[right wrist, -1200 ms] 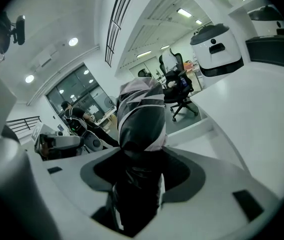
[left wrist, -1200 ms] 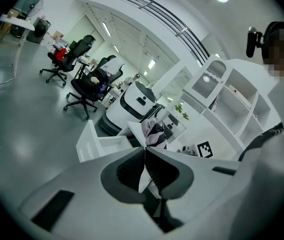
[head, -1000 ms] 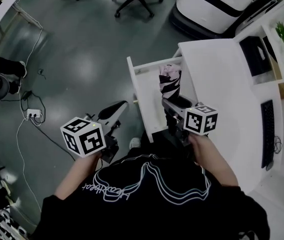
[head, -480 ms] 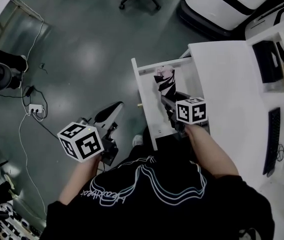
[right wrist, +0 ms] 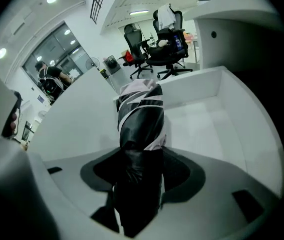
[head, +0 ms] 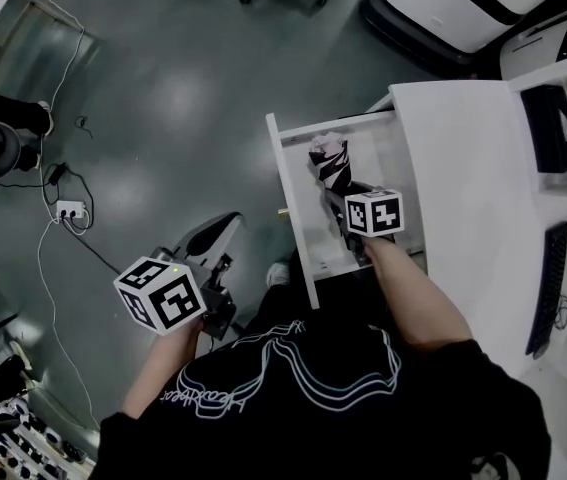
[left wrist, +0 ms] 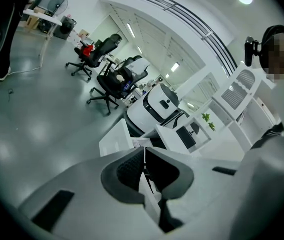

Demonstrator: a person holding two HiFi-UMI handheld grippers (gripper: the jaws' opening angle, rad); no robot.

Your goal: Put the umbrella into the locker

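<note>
My left gripper (left wrist: pixel 143 156) has its jaws together, nothing between them. Beyond them I see the white locker (left wrist: pixel 114 141), door open. Black office chairs (left wrist: pixel 106 84) stand further back.

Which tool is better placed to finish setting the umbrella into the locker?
Right. The right tool grips the umbrella, already inside the open locker; the left tool is shut, empty, out over the floor.

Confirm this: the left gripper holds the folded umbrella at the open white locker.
Wrong gripper. The right gripper holds the folded umbrella at the open white locker; the right gripper view shows its jaws clamped on it. The left gripper is shut and empty.
</note>
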